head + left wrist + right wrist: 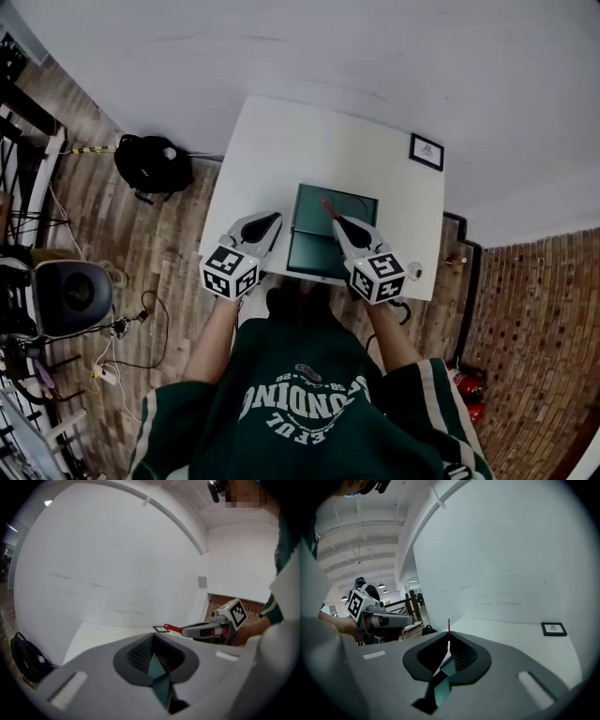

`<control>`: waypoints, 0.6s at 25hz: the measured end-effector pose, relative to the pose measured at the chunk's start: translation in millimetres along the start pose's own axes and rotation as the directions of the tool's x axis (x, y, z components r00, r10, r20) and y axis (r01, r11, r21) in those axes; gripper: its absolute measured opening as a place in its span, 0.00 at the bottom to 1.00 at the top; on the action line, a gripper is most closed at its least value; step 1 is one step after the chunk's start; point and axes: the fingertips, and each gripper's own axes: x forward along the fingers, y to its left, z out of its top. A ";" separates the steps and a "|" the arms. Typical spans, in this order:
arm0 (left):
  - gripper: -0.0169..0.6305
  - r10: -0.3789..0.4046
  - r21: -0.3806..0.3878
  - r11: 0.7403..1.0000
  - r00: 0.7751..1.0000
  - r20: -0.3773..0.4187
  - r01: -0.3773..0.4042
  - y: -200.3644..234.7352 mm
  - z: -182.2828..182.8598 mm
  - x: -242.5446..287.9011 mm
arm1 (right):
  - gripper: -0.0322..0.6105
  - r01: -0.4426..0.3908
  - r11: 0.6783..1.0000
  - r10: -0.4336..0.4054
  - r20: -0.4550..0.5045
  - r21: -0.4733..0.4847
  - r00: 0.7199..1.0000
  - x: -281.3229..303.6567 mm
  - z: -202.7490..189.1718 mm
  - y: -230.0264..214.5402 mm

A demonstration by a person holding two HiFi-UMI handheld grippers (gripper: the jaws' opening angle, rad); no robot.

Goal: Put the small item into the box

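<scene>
left gripper [272,218]: jaws together, nothing between them, beside the box's left edge
right gripper [339,222]: jaws clamped on the small red item, over the box
small red item [327,206]: thin, sticks out past the jaw tips above the box's far half
box [314,251]: dark green, near the table's front edge
table [309,150]: white
framed picture [427,151]: far right of the table
backpack [152,164]: black, on the floor to the left
</scene>
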 end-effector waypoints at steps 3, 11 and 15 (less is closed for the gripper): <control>0.11 0.029 -0.013 1.000 1.000 0.002 -0.029 3.2 -2.8 -2.2 | 0.08 -0.042 0.998 0.041 -0.027 -0.056 0.999 5.7 -4.0 5.2; 0.11 0.111 -0.056 0.992 0.994 -0.004 -0.111 6.6 -16.3 -13.5 | 0.07 -0.162 0.983 0.146 -0.172 -0.084 0.974 17.8 -57.7 10.0; 0.11 0.147 -0.078 0.986 0.989 -0.003 -0.147 6.2 -23.6 -18.9 | 0.07 -0.221 0.969 0.178 -0.307 -0.111 0.935 14.9 -110.5 6.6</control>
